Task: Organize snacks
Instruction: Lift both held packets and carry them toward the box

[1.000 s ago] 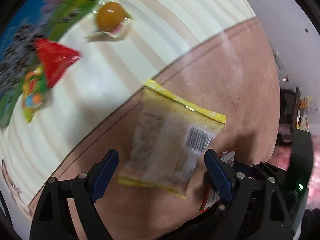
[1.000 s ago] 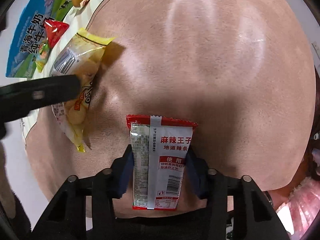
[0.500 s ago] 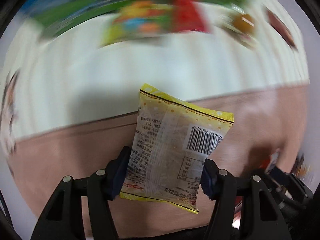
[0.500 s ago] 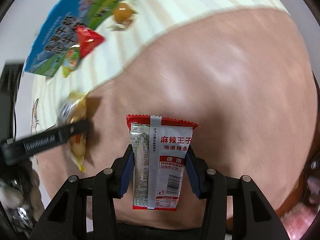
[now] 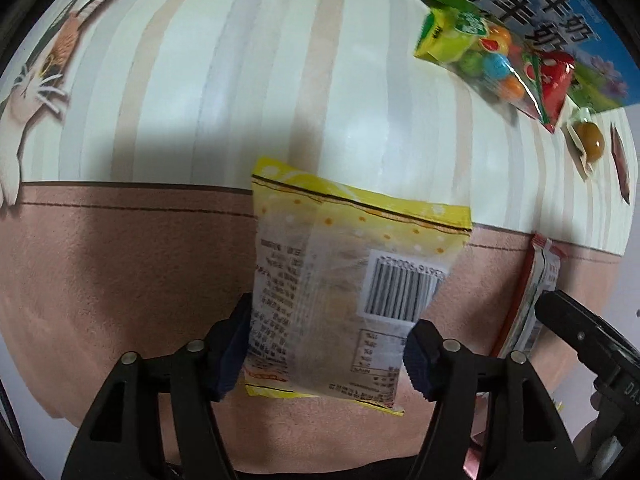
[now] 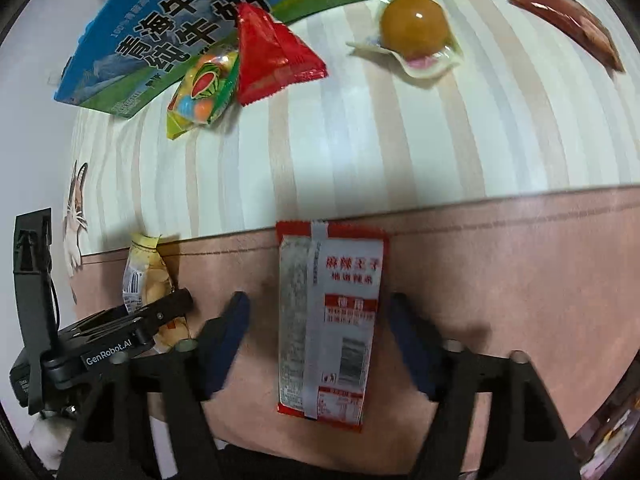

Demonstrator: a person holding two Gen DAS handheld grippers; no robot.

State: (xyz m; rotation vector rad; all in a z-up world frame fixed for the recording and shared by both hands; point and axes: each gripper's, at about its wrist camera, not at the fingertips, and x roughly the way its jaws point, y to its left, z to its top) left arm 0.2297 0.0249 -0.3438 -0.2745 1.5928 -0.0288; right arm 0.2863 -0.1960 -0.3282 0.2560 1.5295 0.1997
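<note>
A yellow-edged clear snack packet (image 5: 344,292) with a barcode sits between the blue pads of my left gripper (image 5: 326,352). The pads still touch its sides while the jaws begin opening. A red and silver spicy-strip packet (image 6: 332,320) is over the pink band (image 6: 500,260) of the cloth, between the fingers of my right gripper (image 6: 320,340). Those jaws are opening wide, and both pads stand apart from it. The right wrist view shows the yellow packet (image 6: 144,276) at the left, held by the left gripper's fingers (image 6: 160,312). The red packet (image 5: 536,292) shows edge-on at the right of the left wrist view.
On the striped cloth (image 6: 360,140) beyond lie a blue-green milk carton (image 6: 168,20), a red triangular packet (image 6: 272,52), a bag of coloured candy balls (image 6: 204,88), a wrapped brown egg (image 6: 414,26) and a brown packet (image 6: 564,16).
My left gripper closed on the yellow packet and carried it toward the stripes while rolling. My right gripper carried the red packet the same way, then let go of it.
</note>
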